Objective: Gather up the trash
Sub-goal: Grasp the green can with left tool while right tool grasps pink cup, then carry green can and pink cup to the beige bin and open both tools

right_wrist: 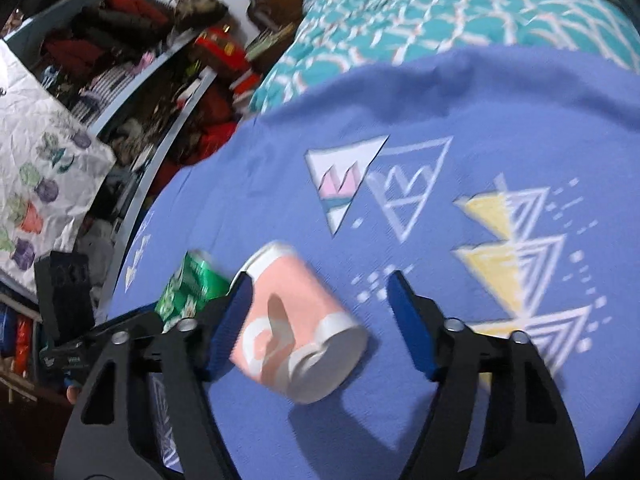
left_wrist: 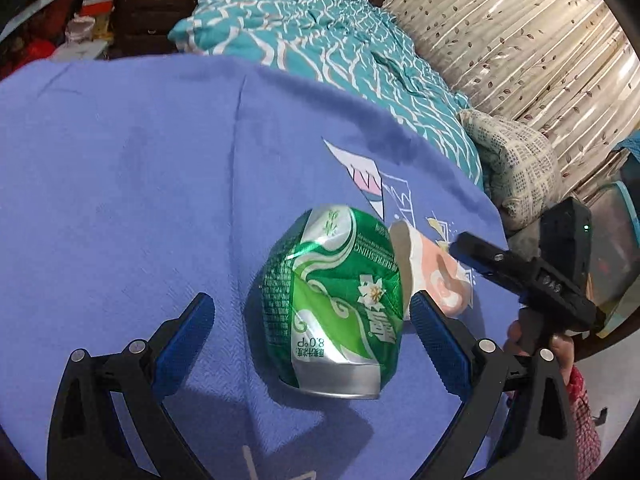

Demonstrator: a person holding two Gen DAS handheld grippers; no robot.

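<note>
A crushed green can (left_wrist: 332, 300) lies on the blue-purple cloth (left_wrist: 120, 180). My left gripper (left_wrist: 312, 316) is open, with one finger on each side of the can and not pressing it. A pink and white paper cup (right_wrist: 296, 324) lies on its side just beyond the can; it also shows in the left wrist view (left_wrist: 436, 276). My right gripper (right_wrist: 320, 300) is open around the cup, its left finger close to the cup's side. The can shows at the left in the right wrist view (right_wrist: 192, 288).
The cloth (right_wrist: 440, 92) has printed triangles and covers a bed with a teal patterned quilt (left_wrist: 320, 32). A patterned pillow (left_wrist: 516, 168) and curtain (left_wrist: 520, 40) lie to the right. Cluttered shelves (right_wrist: 140, 80) and a floral bag (right_wrist: 40, 168) stand to the left.
</note>
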